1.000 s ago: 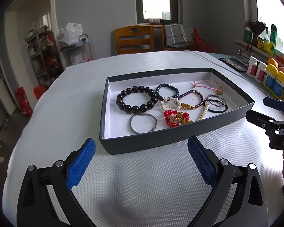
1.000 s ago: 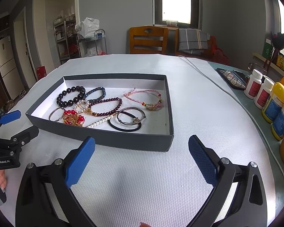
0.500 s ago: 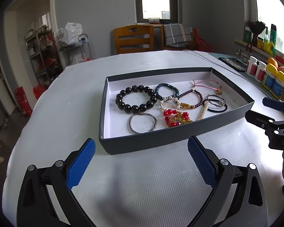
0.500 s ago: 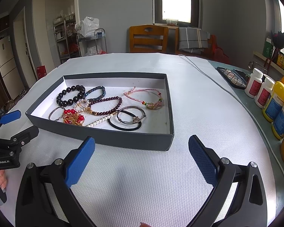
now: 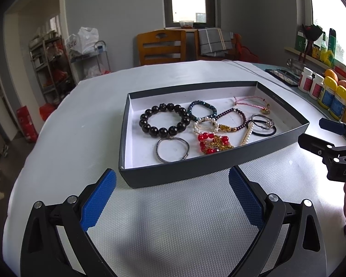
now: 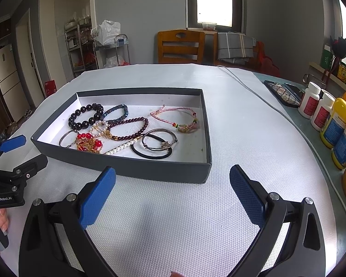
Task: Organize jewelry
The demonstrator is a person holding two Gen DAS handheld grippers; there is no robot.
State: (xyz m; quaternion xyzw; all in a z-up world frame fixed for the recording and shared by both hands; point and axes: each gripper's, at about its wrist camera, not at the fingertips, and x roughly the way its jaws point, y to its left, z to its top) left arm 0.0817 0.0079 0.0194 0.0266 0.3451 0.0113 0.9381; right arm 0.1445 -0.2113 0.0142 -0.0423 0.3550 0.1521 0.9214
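A dark grey shallow box [image 5: 196, 170] [image 6: 150, 167] with a white floor sits on the white table. It holds several pieces: a black bead bracelet [image 5: 163, 120] [image 6: 85, 116], a blue bead bracelet [image 5: 201, 109], a purple bead bracelet [image 6: 129, 129], a red and gold piece [image 5: 213, 143] [image 6: 88, 142], a silver bangle [image 5: 172, 150], a pearl strand [image 6: 121, 147], a black hair tie [image 6: 152, 153] and a pink cord bracelet [image 6: 177, 120]. My left gripper [image 5: 171, 198] is open and empty, just before the box's near wall. My right gripper [image 6: 173, 196] is open and empty, before the box's right corner.
Bottles [image 6: 334, 124] and a dark flat case [image 6: 281, 92] line the table's right edge, with a grey cable [image 6: 253, 90] running along it. Wooden chairs [image 5: 161, 46] stand behind the table. A shelf rack [image 5: 48, 69] stands at the left.
Both views have shifted very slightly; the box sits a touch higher in the frames. Nothing was taken hold of and both grippers stay open.
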